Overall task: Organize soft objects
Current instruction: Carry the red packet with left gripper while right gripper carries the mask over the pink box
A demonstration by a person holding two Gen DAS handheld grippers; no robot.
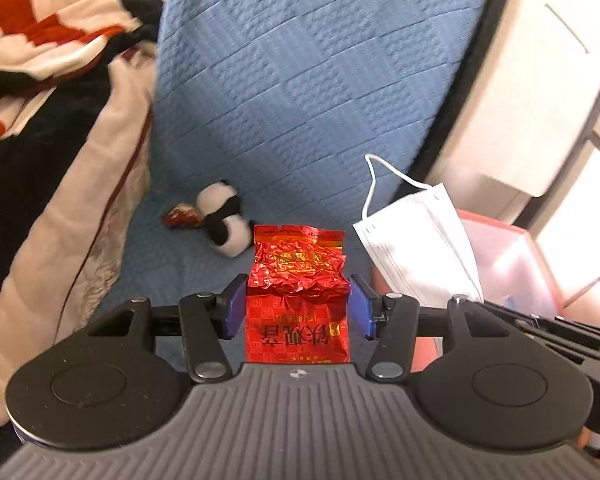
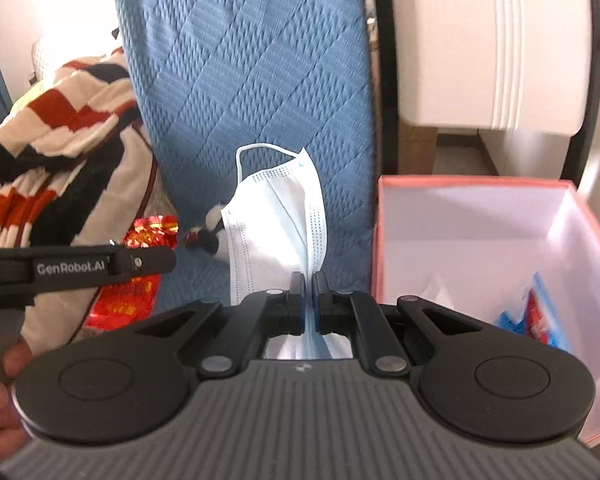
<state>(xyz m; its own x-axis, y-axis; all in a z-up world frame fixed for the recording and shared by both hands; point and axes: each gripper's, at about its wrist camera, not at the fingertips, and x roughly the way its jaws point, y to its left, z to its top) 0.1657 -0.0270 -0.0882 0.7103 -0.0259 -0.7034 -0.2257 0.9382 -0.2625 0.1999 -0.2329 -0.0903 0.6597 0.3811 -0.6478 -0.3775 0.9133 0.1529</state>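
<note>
Left gripper point(image 1: 298, 306) fingers point(image 1: 234, 308) clamp a red foil packet point(image 1: 298, 280); right gripper point(image 2: 309, 300) fingers pinch a face mask point(image 2: 276, 220) (box point(image 2: 384, 240) seemingly just right).

- My left gripper point(image 1: 298, 304) squeezes a red packet point(image 1: 298, 300).
- A panda toy point(image 1: 224, 220) lies just left of the packet.
- A white mask point(image 1: 416, 244) hangs just right of it.

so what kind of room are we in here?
Probably a home living room or bedroom: a seat under a blue quilted cover, a striped red, black and cream blanket heaped beside it, and a pink storage box standing alongside.
</note>
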